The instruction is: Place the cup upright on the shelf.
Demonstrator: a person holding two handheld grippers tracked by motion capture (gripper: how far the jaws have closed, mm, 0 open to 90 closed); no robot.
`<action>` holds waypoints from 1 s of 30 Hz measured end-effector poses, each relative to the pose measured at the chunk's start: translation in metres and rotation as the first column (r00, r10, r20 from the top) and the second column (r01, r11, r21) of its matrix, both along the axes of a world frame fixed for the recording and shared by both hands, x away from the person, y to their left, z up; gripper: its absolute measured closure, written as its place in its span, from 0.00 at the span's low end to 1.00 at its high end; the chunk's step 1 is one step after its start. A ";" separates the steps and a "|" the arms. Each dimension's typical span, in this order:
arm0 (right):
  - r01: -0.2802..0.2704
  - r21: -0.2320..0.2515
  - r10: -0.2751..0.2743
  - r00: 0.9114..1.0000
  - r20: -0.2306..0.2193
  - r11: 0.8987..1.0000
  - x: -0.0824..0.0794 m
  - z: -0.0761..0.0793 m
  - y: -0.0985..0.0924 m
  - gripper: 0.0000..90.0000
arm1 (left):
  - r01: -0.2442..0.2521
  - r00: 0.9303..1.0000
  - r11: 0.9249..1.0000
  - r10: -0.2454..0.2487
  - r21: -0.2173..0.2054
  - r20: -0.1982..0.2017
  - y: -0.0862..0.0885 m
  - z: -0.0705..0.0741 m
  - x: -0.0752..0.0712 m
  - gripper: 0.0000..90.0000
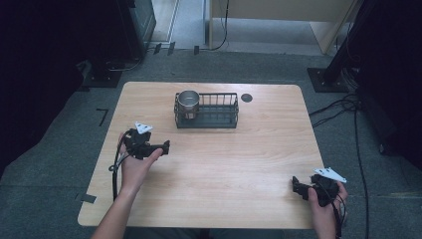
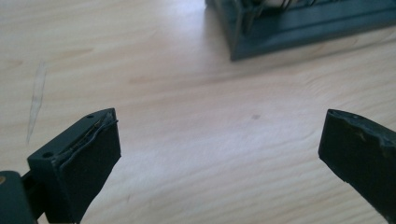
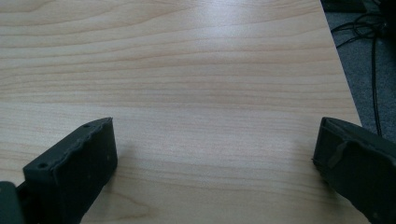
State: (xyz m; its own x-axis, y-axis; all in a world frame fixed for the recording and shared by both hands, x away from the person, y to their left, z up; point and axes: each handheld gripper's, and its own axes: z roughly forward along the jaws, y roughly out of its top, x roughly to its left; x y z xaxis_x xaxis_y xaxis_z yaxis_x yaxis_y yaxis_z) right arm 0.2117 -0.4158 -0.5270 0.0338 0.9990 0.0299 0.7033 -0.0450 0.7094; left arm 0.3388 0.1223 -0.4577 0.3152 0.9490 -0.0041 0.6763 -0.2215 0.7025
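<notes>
High view first: the wooden table (image 1: 224,164) has a black wire basket (image 1: 206,110) toward the far edge, roughly in the middle, and a metal cup (image 1: 188,103) stands upright inside its left end. A small dark round spot (image 1: 247,97) sits on the tabletop just right of the basket, not touching it.

The left gripper (image 1: 161,147) is in the person's left hand (image 1: 135,167), over the left part of the table, nearer the person than the basket and a bit left of it. It points roughly right, toward the table's middle. There's clear wood between it and the basket, so it's near but apart.

The left gripper view backs that up: the left gripper (image 2: 219,140) has its jaws spread wide with bare tabletop between them and nothing gripped. The near corner of the basket (image 2: 289,28) shows at the top of that view, beyond the jaws, and something pale and shiny behind its bars is probably the cup, too cropped to be sure.

The right gripper (image 1: 297,186) is in the right hand (image 1: 322,209) at the near right corner of the table, well apart from the basket and cup. In the right gripper view, the right gripper (image 3: 215,144) is wide open too, holding nothing, just wood grain ahead, with the table's edge, grey floor and some cables (image 3: 369,42) off at upper right.
</notes>
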 end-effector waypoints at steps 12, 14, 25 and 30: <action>0.000 0.000 0.000 1.000 0.000 1.000 0.000 0.000 0.000 0.00 | -0.045 0.998 0.998 0.046 0.038 -0.050 0.035 -0.038 -0.032 0.00; 0.000 0.001 0.000 1.000 0.000 1.000 0.000 0.000 0.000 0.00 | -0.049 0.997 0.998 0.051 0.034 -0.061 0.040 -0.042 -0.037 0.00; -0.001 -0.001 0.001 1.000 0.000 1.000 0.000 0.000 0.000 0.00 | -0.066 0.995 0.997 0.069 0.034 -0.076 0.068 -0.056 -0.060 0.00; -0.001 -0.001 0.001 1.000 -0.001 1.000 0.000 0.000 0.000 0.00 | -0.071 0.996 0.997 0.073 0.037 -0.055 0.080 -0.058 -0.071 0.00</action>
